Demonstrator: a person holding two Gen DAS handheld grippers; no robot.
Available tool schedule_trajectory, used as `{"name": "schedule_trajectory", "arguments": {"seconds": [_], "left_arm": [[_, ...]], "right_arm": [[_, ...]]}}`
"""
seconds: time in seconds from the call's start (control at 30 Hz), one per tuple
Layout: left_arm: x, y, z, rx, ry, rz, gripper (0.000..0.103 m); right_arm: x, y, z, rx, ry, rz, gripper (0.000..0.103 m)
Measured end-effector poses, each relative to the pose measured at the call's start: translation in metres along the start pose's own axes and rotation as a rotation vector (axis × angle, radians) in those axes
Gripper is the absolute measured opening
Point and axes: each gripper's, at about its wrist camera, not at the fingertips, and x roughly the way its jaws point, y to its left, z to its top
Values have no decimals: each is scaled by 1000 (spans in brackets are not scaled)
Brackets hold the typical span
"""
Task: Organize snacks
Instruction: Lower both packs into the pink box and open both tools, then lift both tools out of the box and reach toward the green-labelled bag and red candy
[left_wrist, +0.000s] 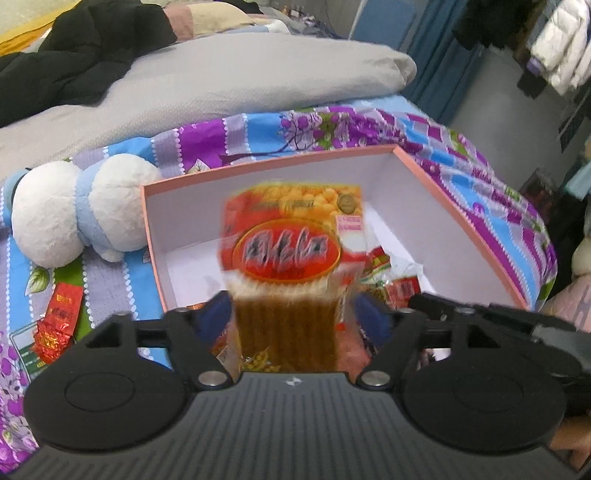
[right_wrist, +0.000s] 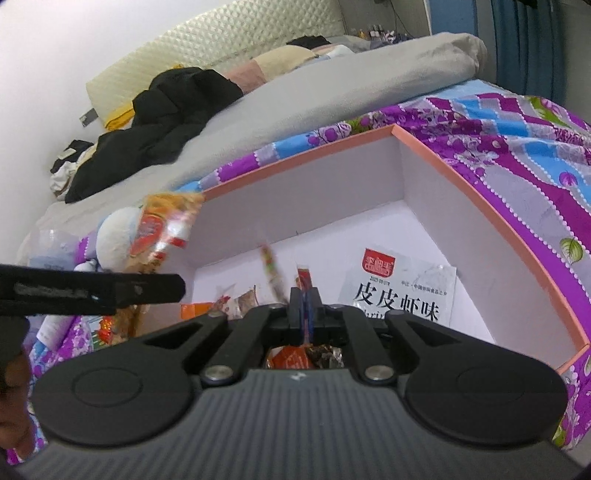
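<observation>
The left gripper (left_wrist: 293, 314) has its blue-padded fingers (left_wrist: 214, 314) spread wide on either side of a red and yellow snack packet (left_wrist: 288, 254), which stands blurred between them with clear gaps at both sides, so the pads do not press on it; the packet hangs over the near part of an open pink box (left_wrist: 461, 229) with white inner walls. Just right of the packet, more small wrapped snacks (left_wrist: 391, 280) lie on the box floor, and the tip of the other gripper reaches in from the right. The right gripper (right_wrist: 304, 314) has its fingers (right_wrist: 295, 310) drawn almost together, with only a thin red strip of wrapper (right_wrist: 303, 277) showing just above them; whether they pinch it I cannot tell. Beyond them, on the white floor of the box (right_wrist: 480, 206), lies a pale packet with large black characters (right_wrist: 402, 291), and a few small wrappers (right_wrist: 236, 301) sit to its left. The box rests on a bed with a purple and blue flowered sheet (left_wrist: 332, 125). A white and blue plush toy (left_wrist: 81, 210) lies left of the box, a small red sachet (left_wrist: 59, 321) nearer on the sheet, and a grey quilt (left_wrist: 221, 81) with black clothes (left_wrist: 74, 55) lies farther back.
</observation>
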Motion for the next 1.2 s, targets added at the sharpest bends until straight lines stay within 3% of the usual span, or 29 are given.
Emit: {"name": "schedule_trajectory", "arguments": {"seconds": [0.07,0.13,0.2,0.23,0.43,0.5,0.57,0.9,1.2], "left_arm": [[-5,0,0,-7,3,-2,83],[-11,-1,-1,-6,-2,9,84],[-20,-2,-2,-2,-13,7,84],[-24,-2,-2,-3,-17,6,84],[-58,-7,-8,2,-62,6,84],[-68,-8,-9,-4,-72,17,96],[-78,-9,-10,-12,-83,16,99],[-143,-20,-32,8,-166,29,100],[-213,-9,-75,-28,-247,58,100]], "right_arm": [[-2,-1,0,4,10,0,9],[-5,-1,-1,0,8,-11,20],[-12,-1,-2,4,-8,-13,69],[-15,-1,-2,8,-21,-3,72],[-42,7,-2,-4,-73,7,70],[-50,11,-1,-10,-85,7,70],[-59,14,-2,-13,-97,7,70],[-104,30,-9,-32,-155,24,70],[-145,54,-29,-62,-196,54,70]]}}
